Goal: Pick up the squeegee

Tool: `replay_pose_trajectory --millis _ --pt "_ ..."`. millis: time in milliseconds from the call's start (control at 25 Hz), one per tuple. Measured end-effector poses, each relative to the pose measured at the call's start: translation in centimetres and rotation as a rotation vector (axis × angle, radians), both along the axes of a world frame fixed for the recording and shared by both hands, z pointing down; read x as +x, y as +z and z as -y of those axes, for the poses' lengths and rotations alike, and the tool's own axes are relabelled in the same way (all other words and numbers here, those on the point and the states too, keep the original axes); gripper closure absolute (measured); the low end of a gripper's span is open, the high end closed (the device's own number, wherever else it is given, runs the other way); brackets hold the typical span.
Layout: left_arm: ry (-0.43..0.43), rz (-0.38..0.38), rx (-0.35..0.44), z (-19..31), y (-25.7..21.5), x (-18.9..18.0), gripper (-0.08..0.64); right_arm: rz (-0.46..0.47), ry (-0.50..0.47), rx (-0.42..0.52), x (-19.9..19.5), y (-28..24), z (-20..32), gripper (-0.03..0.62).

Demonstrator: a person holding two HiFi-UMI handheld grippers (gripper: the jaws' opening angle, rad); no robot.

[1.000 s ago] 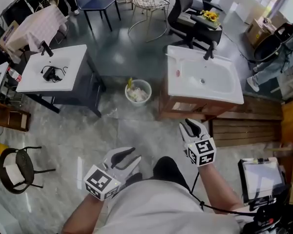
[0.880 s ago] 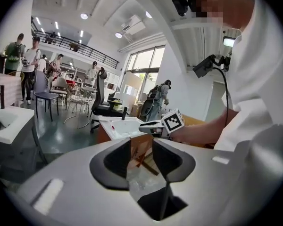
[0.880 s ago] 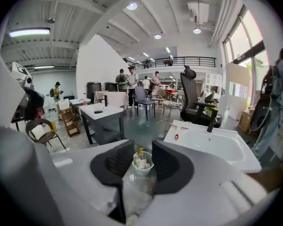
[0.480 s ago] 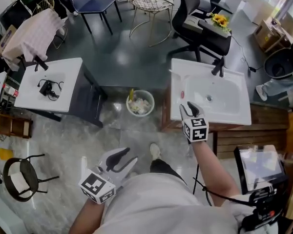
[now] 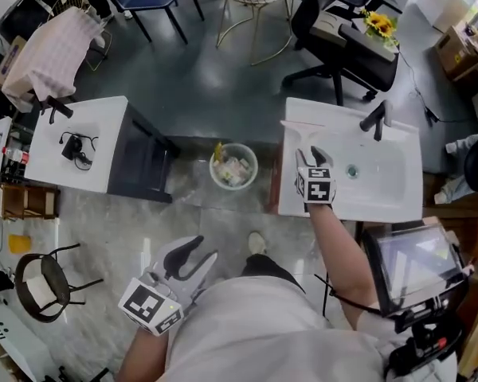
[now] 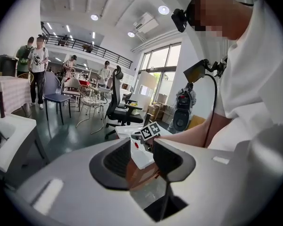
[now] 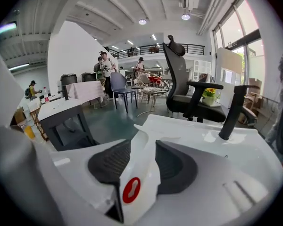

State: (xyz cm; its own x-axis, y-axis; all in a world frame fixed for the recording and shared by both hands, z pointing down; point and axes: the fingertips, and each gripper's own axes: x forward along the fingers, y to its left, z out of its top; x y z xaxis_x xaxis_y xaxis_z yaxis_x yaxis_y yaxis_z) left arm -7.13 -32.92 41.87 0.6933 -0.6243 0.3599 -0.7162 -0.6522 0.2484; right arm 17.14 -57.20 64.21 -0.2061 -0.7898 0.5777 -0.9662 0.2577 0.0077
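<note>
The squeegee (image 5: 300, 137) is white with a red oval at its handle end. It lies on the left rim of the white sink (image 5: 382, 189), blade toward the far edge. My right gripper (image 5: 311, 156) reaches over that rim. In the right gripper view the handle (image 7: 132, 189) runs between the two dark pads (image 7: 111, 161), which stand apart from it while the jaws are opening. My left gripper (image 5: 199, 249) hangs low at the person's left side over the floor, open and empty (image 6: 144, 157).
A black faucet (image 5: 374, 118) stands at the sink's far right. A round bin (image 5: 233, 167) full of rubbish sits on the floor left of the sink cabinet. A second white basin top (image 5: 72, 146) is at the left. A tablet (image 5: 406, 265) is at the lower right.
My right gripper has travelled forward from near the body to the sink's left rim, over the squeegee handle. The left gripper stayed low at the left. The view has shifted toward the sink.
</note>
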Motion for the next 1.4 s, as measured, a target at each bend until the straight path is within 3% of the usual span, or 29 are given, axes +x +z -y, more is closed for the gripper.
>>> replay_pose_trajectory --millis 320,720,1080,1400 --pt "-0.050 0.025 -0.023 2.3 0.0 -0.3 0.405 0.010 0.060 -0.043 0.8 3.0 3.8 0.440" --pt "-0.079 0.029 -0.029 2.3 0.4 -1.8 0.405 0.010 0.128 -0.047 1.5 4.1 4.5 0.469" --pt "-0.095 0.022 -0.008 0.5 -0.2 -3.1 0.407 0.018 0.153 -0.034 2.7 3.1 2.9 0.489" --pt "-0.060 -0.010 0.016 -1.9 -1.0 -3.4 0.408 0.026 0.133 -0.008 2.2 0.0 -1.0 0.489"
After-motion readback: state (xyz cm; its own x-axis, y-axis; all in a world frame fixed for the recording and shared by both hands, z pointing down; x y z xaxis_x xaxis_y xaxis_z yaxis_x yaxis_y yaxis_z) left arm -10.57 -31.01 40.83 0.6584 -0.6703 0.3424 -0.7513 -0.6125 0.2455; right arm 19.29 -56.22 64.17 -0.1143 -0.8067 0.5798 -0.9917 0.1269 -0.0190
